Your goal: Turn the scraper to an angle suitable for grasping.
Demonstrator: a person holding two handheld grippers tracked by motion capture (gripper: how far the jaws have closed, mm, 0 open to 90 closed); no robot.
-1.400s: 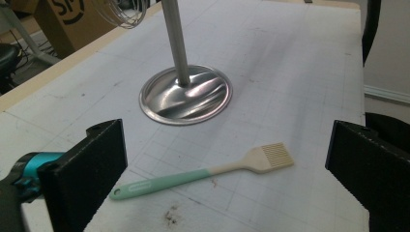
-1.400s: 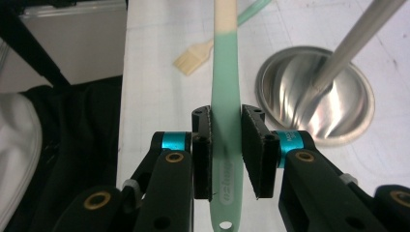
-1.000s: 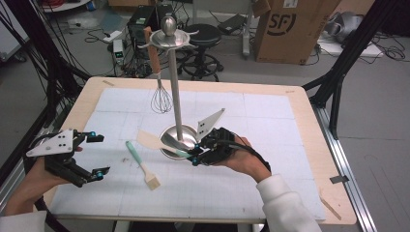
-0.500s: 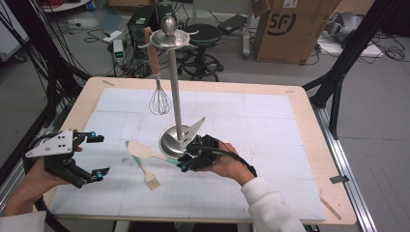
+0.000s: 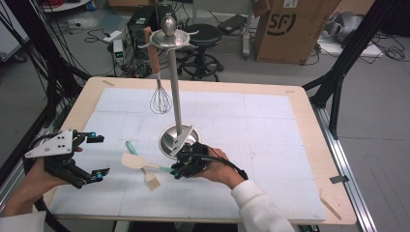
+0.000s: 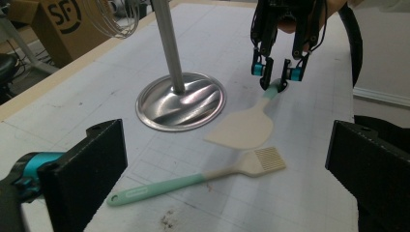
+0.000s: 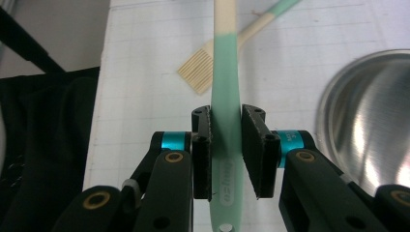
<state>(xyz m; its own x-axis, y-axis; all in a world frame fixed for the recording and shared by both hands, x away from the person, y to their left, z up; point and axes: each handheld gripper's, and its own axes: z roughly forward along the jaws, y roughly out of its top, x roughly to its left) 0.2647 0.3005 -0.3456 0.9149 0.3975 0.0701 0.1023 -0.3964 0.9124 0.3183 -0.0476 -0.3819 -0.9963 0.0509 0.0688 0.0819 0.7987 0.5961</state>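
A spatula (image 5: 133, 160) with a cream blade and a teal handle lies low over the mat. My right gripper (image 5: 176, 171) is shut on the end of that handle. In the right gripper view the pads press both sides of the spatula handle (image 7: 225, 72). A pastry brush (image 5: 153, 182) with a teal handle lies on the mat, crossing under the spatula's blade (image 6: 241, 128). My left gripper (image 5: 96, 155) is open and holds nothing, to the left of both utensils. Its jaws stand wide apart in the left gripper view.
A steel utensil stand (image 5: 175, 96) rises from a round base (image 6: 181, 101) just behind the right gripper. A wire whisk (image 5: 160, 99) hangs from its top ring. A white gridded mat (image 5: 270, 145) covers the wooden table. Cardboard box (image 5: 285, 29) and stools stand beyond.
My right gripper has moved left and toward the near edge, carrying the spatula with it, so the blade now lies over the brush. The left gripper has stayed put.
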